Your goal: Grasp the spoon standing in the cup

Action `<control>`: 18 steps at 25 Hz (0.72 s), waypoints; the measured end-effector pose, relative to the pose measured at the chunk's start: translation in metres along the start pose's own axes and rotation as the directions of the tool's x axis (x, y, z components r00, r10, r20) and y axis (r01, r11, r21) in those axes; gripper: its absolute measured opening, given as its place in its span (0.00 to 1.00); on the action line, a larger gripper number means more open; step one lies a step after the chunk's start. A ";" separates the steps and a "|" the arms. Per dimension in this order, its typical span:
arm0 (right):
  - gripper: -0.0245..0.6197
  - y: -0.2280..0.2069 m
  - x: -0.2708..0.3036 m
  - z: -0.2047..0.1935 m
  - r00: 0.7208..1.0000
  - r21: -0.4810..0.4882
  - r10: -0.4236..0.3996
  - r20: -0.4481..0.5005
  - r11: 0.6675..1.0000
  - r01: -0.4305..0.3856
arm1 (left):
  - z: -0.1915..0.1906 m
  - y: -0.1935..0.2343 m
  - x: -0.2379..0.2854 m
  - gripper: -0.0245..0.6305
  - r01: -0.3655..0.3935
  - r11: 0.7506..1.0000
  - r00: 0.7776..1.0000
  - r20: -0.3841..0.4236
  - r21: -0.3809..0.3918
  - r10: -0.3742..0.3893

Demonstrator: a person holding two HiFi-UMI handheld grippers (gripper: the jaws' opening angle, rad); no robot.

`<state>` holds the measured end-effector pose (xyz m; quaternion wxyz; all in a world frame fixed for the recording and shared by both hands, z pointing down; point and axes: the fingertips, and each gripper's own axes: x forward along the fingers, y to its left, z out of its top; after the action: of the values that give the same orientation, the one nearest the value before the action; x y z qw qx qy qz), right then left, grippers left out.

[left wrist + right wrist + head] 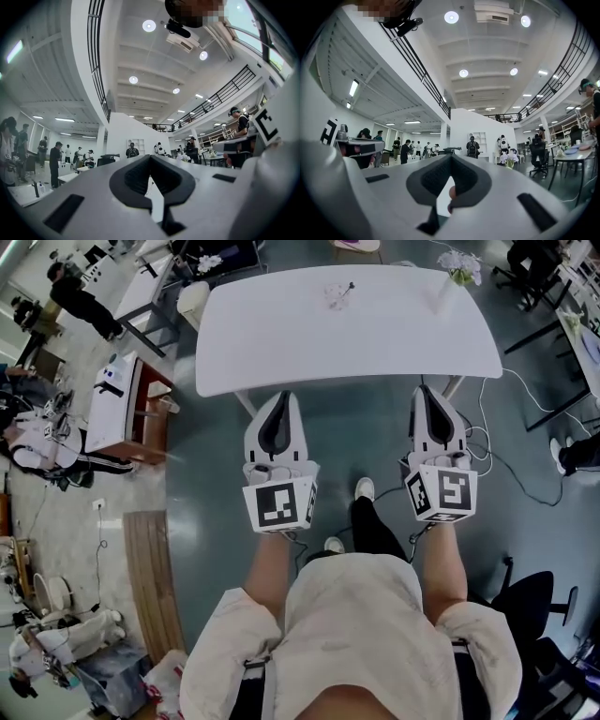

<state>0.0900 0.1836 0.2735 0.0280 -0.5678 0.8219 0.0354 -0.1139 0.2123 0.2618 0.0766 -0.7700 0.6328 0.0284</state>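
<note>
Cup: we see the cup [336,298] only in the head view, small and glassy on the far part of the white table [281,343]; its outline is faint.
Spoon: the spoon [348,287] shows as a thin dark line that rises out of the cup and leans to the right; we cannot make out its bowl.
Gripper views: both look up at the ceiling and the hall, so neither shows the cup or the spoon.
Cut off: the table's legs are mostly hidden under its top, and our own body fills the lower edge of the head view.
Unclear: in the right gripper view a small pinkish shape shows through the gap below the jaw tips; we cannot tell what it is.
Left gripper: the left gripper [280,397] is clenched, its jaw tips meet, and nothing sits between them; it touches nothing.
Right gripper: the right gripper [427,390] is likewise clenched tip to tip, empty and touching nothing.
Position: we hold both grippers side by side just short of the table's near edge, well apart from the cup.
Flowers: a small bunch of flowers [460,265] stands at the table's far right corner, apart from the cup.
</note>
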 end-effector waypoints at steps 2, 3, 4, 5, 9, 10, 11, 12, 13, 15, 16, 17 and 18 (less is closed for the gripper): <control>0.04 -0.012 0.020 -0.006 1.000 0.008 0.000 -0.006 1.000 0.000 | -0.007 -0.001 0.024 0.04 0.005 1.000 1.000 -0.004 0.002 -0.005; 0.04 -0.019 0.029 -0.009 1.000 0.010 -0.001 -0.008 1.000 0.001 | -0.009 -0.003 0.037 0.04 0.005 1.000 1.000 -0.004 0.004 -0.005; 0.04 -0.028 0.038 -0.011 1.000 0.011 -0.003 -0.010 1.000 0.003 | -0.011 -0.006 0.049 0.04 0.005 1.000 1.000 -0.003 0.006 -0.005; 0.04 -0.038 0.046 -0.012 1.000 0.013 -0.004 -0.012 1.000 0.005 | -0.012 -0.010 0.060 0.04 0.004 1.000 1.000 -0.003 0.008 -0.004; 0.04 -0.080 0.075 -0.021 1.000 0.033 -0.003 -0.024 0.999 0.004 | -0.015 -0.029 0.105 0.04 -0.003 1.000 1.000 -0.009 0.019 0.003; 0.04 -0.089 0.084 -0.025 1.000 0.034 -0.002 -0.029 0.999 0.003 | -0.017 -0.031 0.116 0.04 -0.005 1.000 1.000 -0.009 0.022 0.005; 0.04 -0.095 0.094 -0.030 0.999 0.031 0.001 -0.036 1.000 0.000 | -0.020 -0.030 0.128 0.04 -0.009 1.000 1.000 -0.009 0.020 0.010; 0.04 -0.100 0.106 -0.034 0.999 0.029 0.004 -0.044 1.000 -0.003 | -0.024 -0.027 0.139 0.04 -0.015 1.000 1.000 -0.014 0.016 0.015; 0.04 -0.103 0.118 -0.038 0.999 0.028 0.008 -0.051 1.000 -0.006 | -0.029 -0.024 0.150 0.04 -0.019 1.000 1.000 -0.024 0.013 0.020; 0.04 -0.112 0.141 -0.044 0.998 0.033 0.015 -0.062 0.999 -0.013 | -0.039 -0.021 0.172 0.04 -0.025 1.000 0.999 -0.045 0.014 0.026; 0.04 -0.118 0.151 -0.047 0.998 0.038 0.020 -0.065 0.999 -0.018 | -0.042 -0.022 0.184 0.04 -0.027 1.000 0.998 -0.049 0.016 0.028; 0.04 -0.124 0.160 -0.050 0.997 0.043 0.026 -0.068 0.999 -0.023 | -0.043 -0.024 0.195 0.04 -0.029 0.999 0.998 -0.049 0.018 0.029; 0.04 -0.131 0.169 -0.052 0.997 0.047 0.032 -0.070 0.998 -0.029 | -0.044 -0.026 0.206 0.04 -0.030 0.999 0.998 -0.049 0.019 0.031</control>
<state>0.1522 -0.0249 0.3068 0.0115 -0.5554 0.8315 -0.0032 -0.0496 0.0101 0.2786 0.0676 -0.7599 0.6465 0.0045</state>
